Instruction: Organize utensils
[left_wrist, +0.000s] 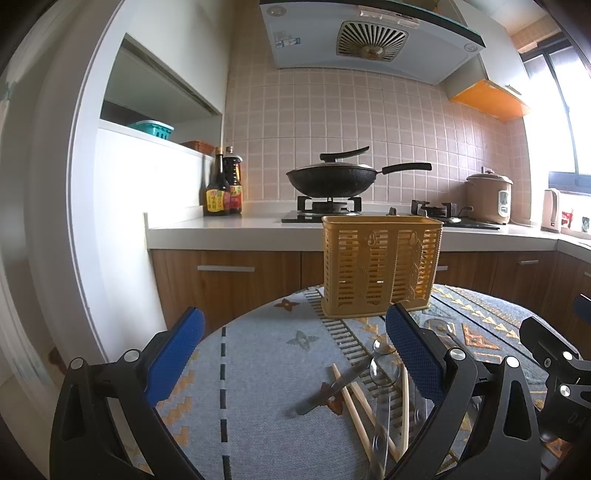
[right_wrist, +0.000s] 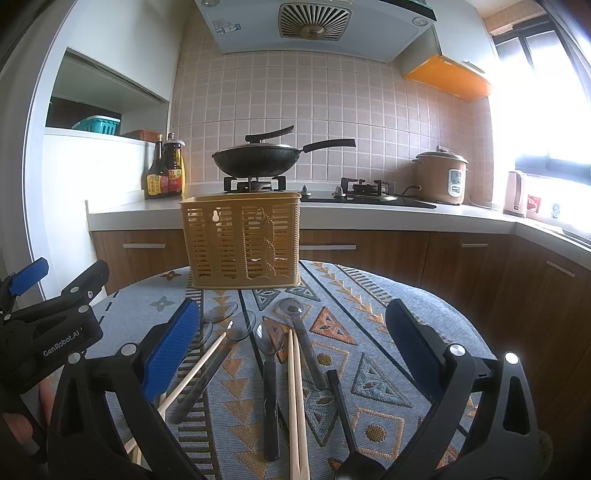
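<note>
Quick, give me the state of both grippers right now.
Left gripper: open, holding nothing, above the utensils on the table.
Right gripper: open, holding nothing, over the chopsticks and spoons.

both my wrist cameras sit low over the desk (left_wrist: 258, 369), close above it, facing the kitchen wall. both views share the yellow basket (left_wrist: 380, 266), the scattered utensils and the stove behind. the right view sits further right, and the left hand-held gripper (right_wrist: 55, 317) shows at its edge.
</note>
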